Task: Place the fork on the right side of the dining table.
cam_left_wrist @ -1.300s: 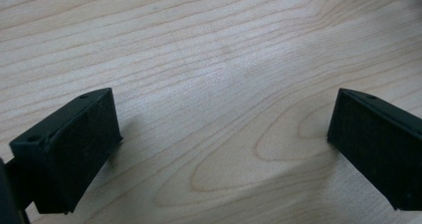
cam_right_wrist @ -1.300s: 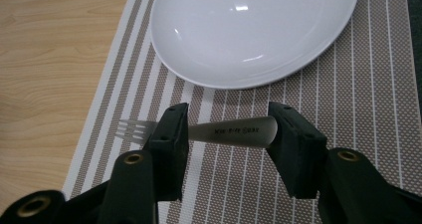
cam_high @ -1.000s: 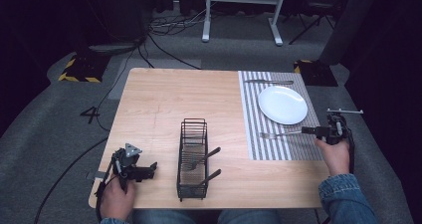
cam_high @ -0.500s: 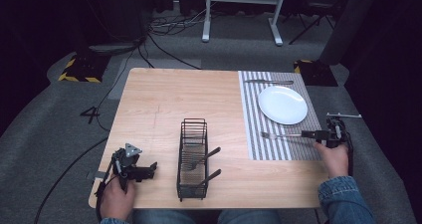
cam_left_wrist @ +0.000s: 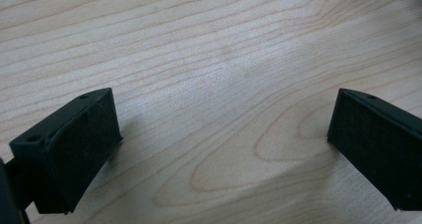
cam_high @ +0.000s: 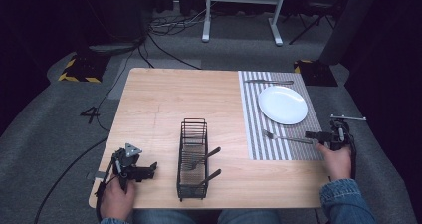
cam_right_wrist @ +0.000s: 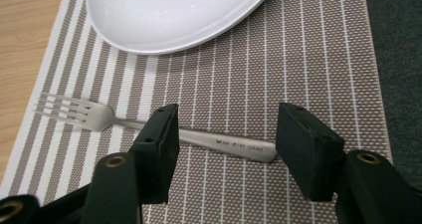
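Note:
A steel fork (cam_right_wrist: pixel 94 117) lies flat on the striped placemat (cam_right_wrist: pixel 318 59), tines to the left, just below a white plate (cam_right_wrist: pixel 174 10). My right gripper (cam_right_wrist: pixel 227 130) stands open over the fork's handle; its jaws have just been opening, and the pads do not press on the handle between them. In the high view the right gripper (cam_high: pixel 312 135) sits at the mat's right edge by the fork (cam_high: pixel 283 138). My left gripper (cam_high: pixel 151 169) rests open at the table's front left, with bare wood between its jaws (cam_left_wrist: pixel 224 119).
A black wire rack (cam_high: pixel 193 157) stands near the front middle with two dark-handled utensils leaning in it. A knife (cam_high: pixel 268 81) lies at the placemat's far end, beyond the plate (cam_high: pixel 282 104). Cables and a stand's feet lie on the floor behind the table (cam_high: pixel 164 99).
The right gripper has shifted slightly toward the person, and the fork lies on the mat. The left gripper has not moved.

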Demonstrator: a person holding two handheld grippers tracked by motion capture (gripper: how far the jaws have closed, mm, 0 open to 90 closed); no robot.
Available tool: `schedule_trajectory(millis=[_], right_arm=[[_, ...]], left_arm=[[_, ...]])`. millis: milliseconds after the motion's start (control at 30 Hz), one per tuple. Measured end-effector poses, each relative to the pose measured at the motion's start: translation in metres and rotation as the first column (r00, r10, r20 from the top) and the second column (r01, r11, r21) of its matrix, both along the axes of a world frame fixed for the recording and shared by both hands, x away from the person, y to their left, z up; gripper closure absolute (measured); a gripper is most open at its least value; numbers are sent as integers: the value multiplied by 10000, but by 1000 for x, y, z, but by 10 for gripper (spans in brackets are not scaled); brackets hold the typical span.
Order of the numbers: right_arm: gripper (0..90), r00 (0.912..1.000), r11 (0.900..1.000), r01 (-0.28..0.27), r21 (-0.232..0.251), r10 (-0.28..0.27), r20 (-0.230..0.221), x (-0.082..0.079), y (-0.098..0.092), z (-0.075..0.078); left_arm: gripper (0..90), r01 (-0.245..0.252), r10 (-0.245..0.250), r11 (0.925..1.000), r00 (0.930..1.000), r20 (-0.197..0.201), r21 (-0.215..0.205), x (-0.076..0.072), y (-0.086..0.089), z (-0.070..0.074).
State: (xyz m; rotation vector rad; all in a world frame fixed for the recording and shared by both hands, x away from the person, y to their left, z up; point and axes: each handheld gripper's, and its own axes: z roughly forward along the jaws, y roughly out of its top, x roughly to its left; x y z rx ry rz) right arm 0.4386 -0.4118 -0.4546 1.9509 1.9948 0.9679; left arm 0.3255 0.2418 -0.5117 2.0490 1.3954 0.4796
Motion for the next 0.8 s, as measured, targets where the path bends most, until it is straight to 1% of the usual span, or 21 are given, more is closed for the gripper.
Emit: schedule_trajectory(millis=[100, 167, 200, 267, 300, 400, 433, 467, 600, 633, 800], right_arm=[[422, 9996, 9995, -273, -178, 275, 98, -5, 4, 2], [414, 9991, 9990, -412, -153, 411, -28, -8, 9, 1], [414, 9985, 9985, -540, -39, 540, -84, -9, 11, -1], [414, 9967, 9971, -739, 201, 745, -334, -10, 17, -7], [414, 9953, 9960, -869, 210, 877, -419, -10, 19, -11], [414, 9938, 9956, -914, 187, 924, -625, -9, 24, -18], [414, 9932, 9960, -866, 212, 880, -757, -9, 25, -21], [416, 9930, 9959, -880, 220, 895, -777, -8, 25, -23], [402, 9947, 9967, -775, 250, 790, -659, -5, 26, -24], [396, 9957, 9970, -758, 171, 766, -520, -3, 26, -24], [349, 9988, 9986, -488, 215, 488, 22, 4, 29, -28]], left_arm=[[1, -3, 3, 10000, 10000, 1, -2, 0, 0, 0], [1, 2, -2, 10000, 10000, 5, -3, 0, 0, 0], [1, 0, 0, 10000, 10000, 5, -4, 0, 0, 0], [1, -3, 3, 10000, 10000, 0, -2, 0, 0, 0], [2, -1, 1, 10000, 10000, 2, 0, 0, 0, 0], [2, -2, 2, 10000, 10000, 1, 0, 0, 0, 0], [2, -2, 2, 10000, 10000, 0, 0, 0, 0, 0], [2, -3, 3, 10000, 10000, 0, -2, 0, 0, 0], [1, 2, -2, 10000, 10000, 4, -1, 0, 0, 0], [1, -3, 3, 10000, 10000, 0, -1, 0, 0, 0], [1, -3, 3, 10000, 10000, 0, -2, 0, 0, 0]])
